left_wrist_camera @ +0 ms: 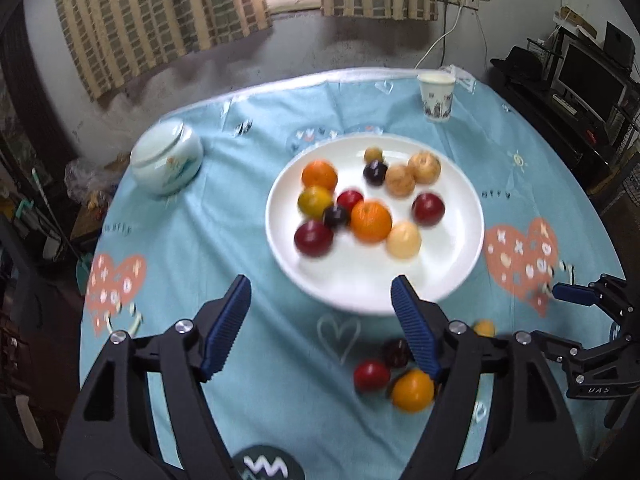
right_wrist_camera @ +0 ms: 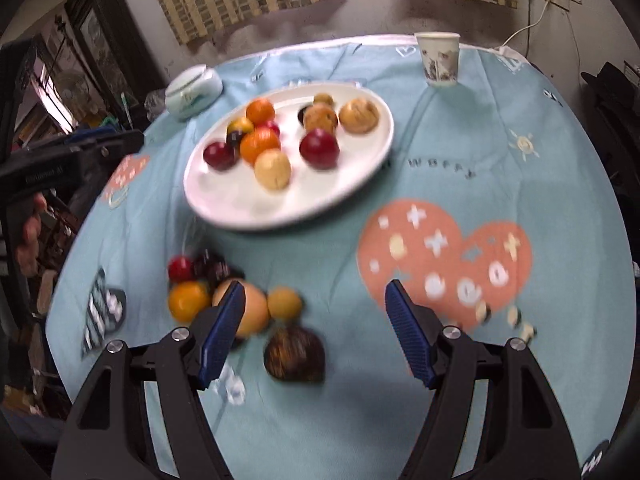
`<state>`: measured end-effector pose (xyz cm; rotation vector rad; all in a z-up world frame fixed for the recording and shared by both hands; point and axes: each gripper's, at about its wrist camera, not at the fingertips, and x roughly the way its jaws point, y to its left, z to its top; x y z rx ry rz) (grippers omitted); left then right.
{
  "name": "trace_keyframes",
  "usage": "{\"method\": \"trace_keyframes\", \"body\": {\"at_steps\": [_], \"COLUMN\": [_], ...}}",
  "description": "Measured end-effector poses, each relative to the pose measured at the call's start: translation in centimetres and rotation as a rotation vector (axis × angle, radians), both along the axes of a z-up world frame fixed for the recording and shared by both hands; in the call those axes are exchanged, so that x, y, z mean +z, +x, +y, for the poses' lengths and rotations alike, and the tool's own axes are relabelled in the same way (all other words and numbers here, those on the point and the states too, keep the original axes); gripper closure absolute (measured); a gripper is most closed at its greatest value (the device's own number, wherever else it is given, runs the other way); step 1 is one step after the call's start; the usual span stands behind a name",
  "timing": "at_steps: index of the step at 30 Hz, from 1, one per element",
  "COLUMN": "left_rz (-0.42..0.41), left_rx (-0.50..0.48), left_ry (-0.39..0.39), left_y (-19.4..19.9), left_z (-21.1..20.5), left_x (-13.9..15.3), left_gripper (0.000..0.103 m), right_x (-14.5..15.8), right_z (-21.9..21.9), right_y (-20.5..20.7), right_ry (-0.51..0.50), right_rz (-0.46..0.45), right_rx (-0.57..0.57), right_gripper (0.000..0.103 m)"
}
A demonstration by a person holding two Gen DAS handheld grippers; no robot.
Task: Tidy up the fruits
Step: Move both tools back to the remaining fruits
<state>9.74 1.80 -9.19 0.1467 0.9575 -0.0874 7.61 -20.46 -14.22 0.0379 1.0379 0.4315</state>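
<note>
In the left wrist view, the left tool (left_wrist_camera: 320,296) hangs over the near rim of a round white plate (left_wrist_camera: 460,256), its blue ribbed pads set apart with nothing between them. The plate sits on a surface covered by a light blue cloth printed with salmon hearts (left_wrist_camera: 180,240) and carries oranges, dark red plums, pale yellow fruits and small dark ones. A loose cluster of fruit (left_wrist_camera: 394,372) lies on the cloth just in front of the plate, partly hidden by the right-hand pad. A pale green ceramic jar (left_wrist_camera: 166,158) stands to the plate's left, a patterned paper cup (left_wrist_camera: 437,96) beyond it. The right tool (left_wrist_camera: 576,294) shows at the right edge. In the right wrist view, the right tool (right_wrist_camera: 316,312) hangs above the cloth (right_wrist_camera: 440,140) with pads apart and empty. The plate (right_wrist_camera: 240,204) lies farther off; the loose cluster (right_wrist_camera: 236,296) sits near the left pad, a dark brown mottled fruit (right_wrist_camera: 294,354) nearest. The cup (right_wrist_camera: 438,58) and jar (right_wrist_camera: 192,92) stand behind.
</note>
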Motion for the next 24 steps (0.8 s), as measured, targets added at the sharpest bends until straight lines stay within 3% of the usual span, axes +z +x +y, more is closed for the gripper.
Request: {"method": "trace_keyframes", "body": {"at_steps": [7,11,12,13,15,20,24], "left_rz": [0.134,0.157,0.164,0.173,0.189,0.226,0.279], "left_rx": [0.071,0.077,0.072,0.068,0.058,0.015,0.031], "left_ry": [-0.026,-0.034,-0.042,-0.051,-0.064,-0.114,-0.204], "left_y": [-4.7,-6.8,-7.2,-7.5,-7.9,-8.0,-6.8], "left_z": [2.6,2.6,2.4,2.2,1.6,-0.5,-1.2], "left_x": [-3.9,-4.5,-4.6,-4.8,-5.2,-6.5,-7.9], "left_gripper": [0.029,0.029,0.029,0.029,0.029,0.029,0.029], "right_x": [-4.2,-5.0,-5.2,-5.4,-5.6,-4.9,-4.5], "right_z": [2.1,3.6,4.0,4.3,4.9,4.0,2.4], "right_y": [-3.8,-3.2,-2.9,-2.7,-2.7,-3.2,-4.2], "right_ry": [-0.186,-0.193,-0.204,-0.216,-0.247,-0.215,-0.176], "right_rz": [-0.01,-0.01,-0.011,-0.005,-0.008,0.005,0.016], "right_rx": [0.127,0.165,0.176,0.19,0.221,0.23,0.192], "right_gripper": [0.03,0.031,0.036,0.049,0.058,0.058,0.058]}}
